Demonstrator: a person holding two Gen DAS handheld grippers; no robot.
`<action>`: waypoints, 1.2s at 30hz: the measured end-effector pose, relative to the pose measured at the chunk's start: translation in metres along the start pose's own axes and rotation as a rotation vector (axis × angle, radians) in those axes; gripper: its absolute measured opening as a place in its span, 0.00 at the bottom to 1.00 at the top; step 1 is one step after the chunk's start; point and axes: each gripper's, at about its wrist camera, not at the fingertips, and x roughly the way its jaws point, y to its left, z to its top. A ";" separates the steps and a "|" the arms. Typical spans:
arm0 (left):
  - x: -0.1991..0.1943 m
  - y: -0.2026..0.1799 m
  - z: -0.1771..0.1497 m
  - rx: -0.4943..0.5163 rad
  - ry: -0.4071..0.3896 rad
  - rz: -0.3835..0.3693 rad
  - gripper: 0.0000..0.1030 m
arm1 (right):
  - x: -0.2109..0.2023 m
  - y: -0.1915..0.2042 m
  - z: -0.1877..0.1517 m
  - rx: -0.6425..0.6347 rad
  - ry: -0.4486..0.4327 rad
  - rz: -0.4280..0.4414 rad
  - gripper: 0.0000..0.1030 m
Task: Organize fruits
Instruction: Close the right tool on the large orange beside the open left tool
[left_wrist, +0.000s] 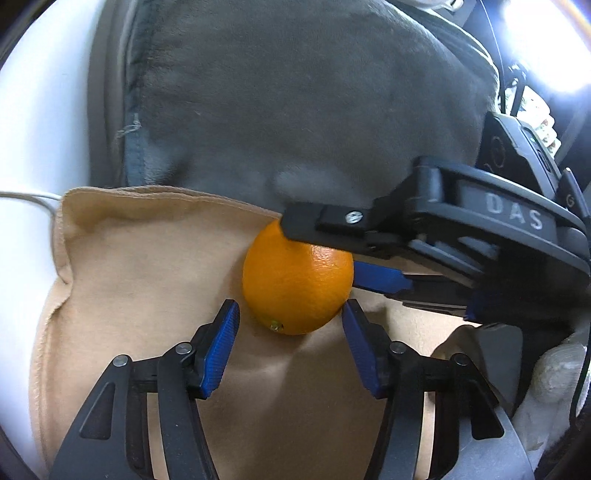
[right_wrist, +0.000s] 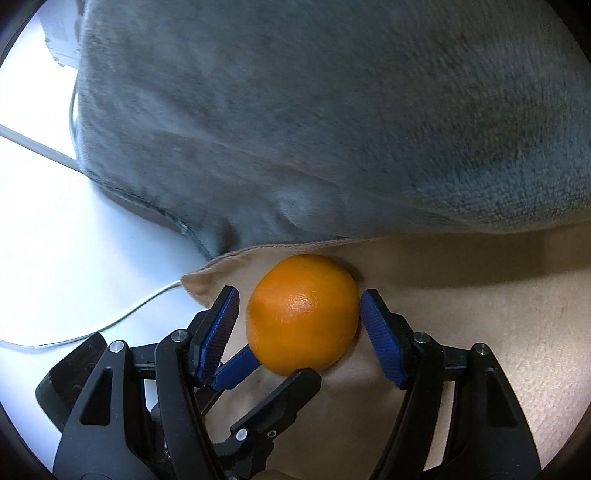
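1 orange (left_wrist: 295, 280): rests on beige cloth (left_wrist: 140, 280), at the edge of a grey blanket (left_wrist: 295, 110). Left claw (left_wrist: 290, 339): part open, blue pads flanking the fruit's near end, right pad touching or nearly so. Right claw (right_wrist: 297, 325): part open, straddling the orange, grip uncertain. White desk (right_wrist: 74, 240) beneath.

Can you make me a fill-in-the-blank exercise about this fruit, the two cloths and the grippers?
1. The round fruit between the grippers is an ____.
2. It lies on a ____-coloured cloth.
3. Behind it lies a plush ____ cloth.
4. The pads of both the left gripper and the right gripper are ____ in colour.

Missing words: orange; beige; grey; blue
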 end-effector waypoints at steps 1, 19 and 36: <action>0.002 0.000 0.000 0.004 0.005 -0.003 0.53 | 0.001 -0.001 0.000 0.007 -0.002 0.007 0.67; -0.009 -0.036 0.014 0.042 -0.007 0.033 0.51 | -0.031 -0.015 0.002 0.002 -0.008 0.061 0.65; -0.021 -0.121 0.022 0.102 -0.008 -0.013 0.51 | -0.120 -0.043 -0.010 0.017 -0.052 0.045 0.65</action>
